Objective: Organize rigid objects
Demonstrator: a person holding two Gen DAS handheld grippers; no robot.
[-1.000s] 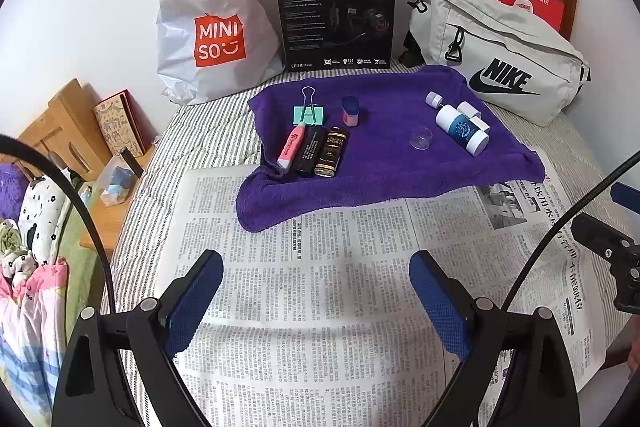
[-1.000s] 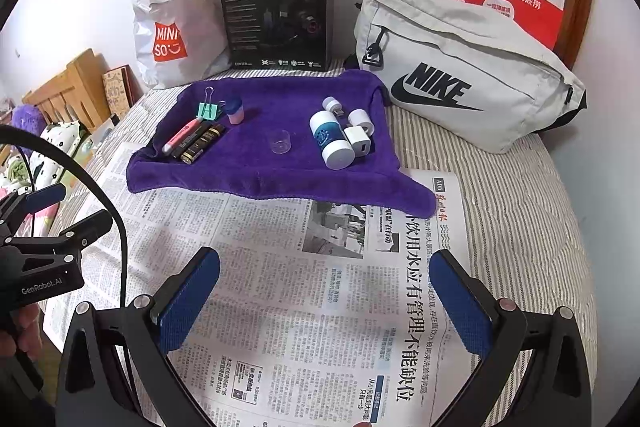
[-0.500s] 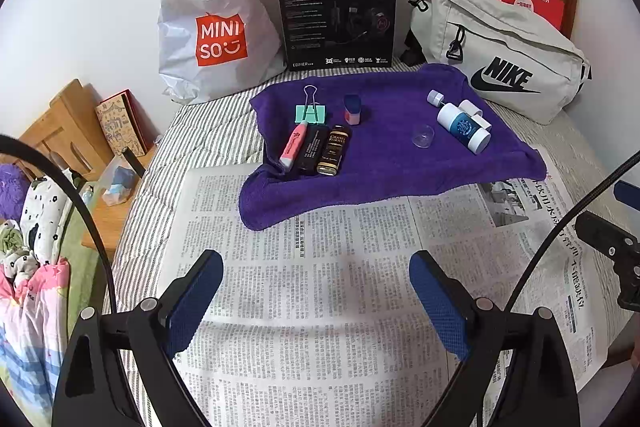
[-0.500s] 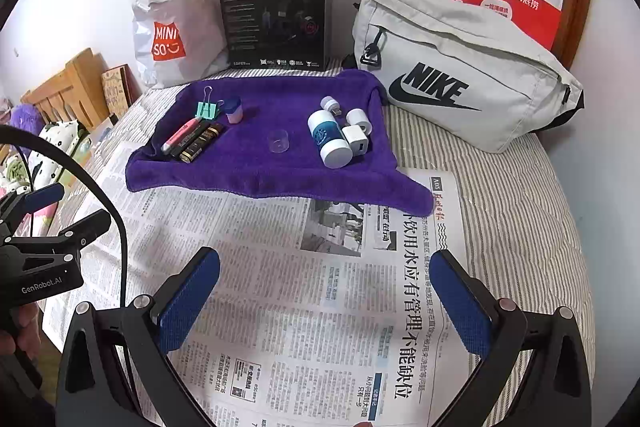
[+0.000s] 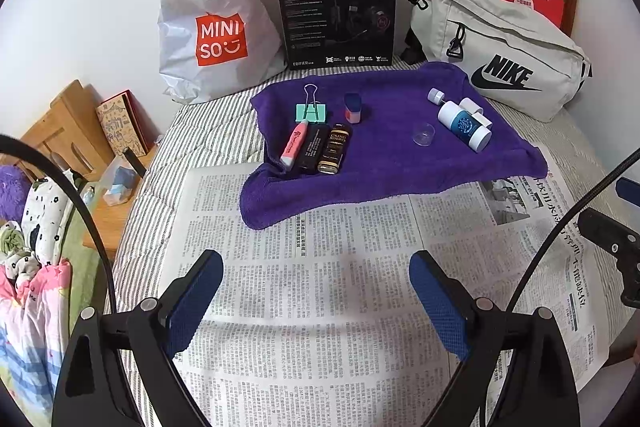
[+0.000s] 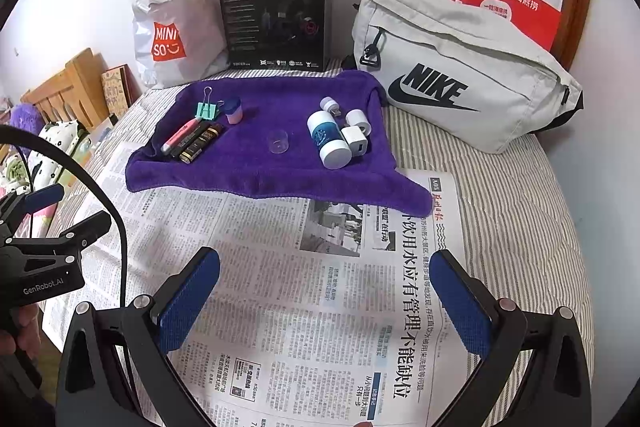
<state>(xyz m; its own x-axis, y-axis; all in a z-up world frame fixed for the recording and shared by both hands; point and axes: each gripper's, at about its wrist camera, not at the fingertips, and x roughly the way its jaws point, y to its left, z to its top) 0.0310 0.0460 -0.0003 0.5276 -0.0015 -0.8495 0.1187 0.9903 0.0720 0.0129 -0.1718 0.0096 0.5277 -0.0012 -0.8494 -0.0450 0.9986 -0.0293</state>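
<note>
A purple towel (image 5: 392, 163) (image 6: 256, 171) lies on the bed with small items on it. On its left sit a green binder clip (image 5: 311, 111) (image 6: 206, 109), a pink tube (image 5: 294, 146) (image 6: 180, 135), two dark sticks (image 5: 335, 149) (image 6: 200, 143) and a small pink-and-blue pot (image 5: 353, 109) (image 6: 233, 110). A clear cup (image 5: 424, 135) (image 6: 278, 142) stands mid-towel. On the right lie a white-and-blue bottle (image 5: 464, 125) (image 6: 328, 139) and small white pieces (image 6: 356, 131). My left gripper (image 5: 316, 297) and right gripper (image 6: 326, 291) hover open over the newspaper, short of the towel, holding nothing.
A newspaper (image 5: 320, 307) (image 6: 320, 287) covers the striped bedding. Against the wall stand a Miniso bag (image 5: 208, 27), a black box (image 5: 338, 11), a grey Nike bag (image 5: 500, 63) (image 6: 460, 67) and red paper bags (image 6: 508, 3). A wooden stand (image 5: 60, 119) and clothes lie left.
Both views have shifted only slightly; the towel sits a little farther off in each. No item has moved and both grippers stay open.
</note>
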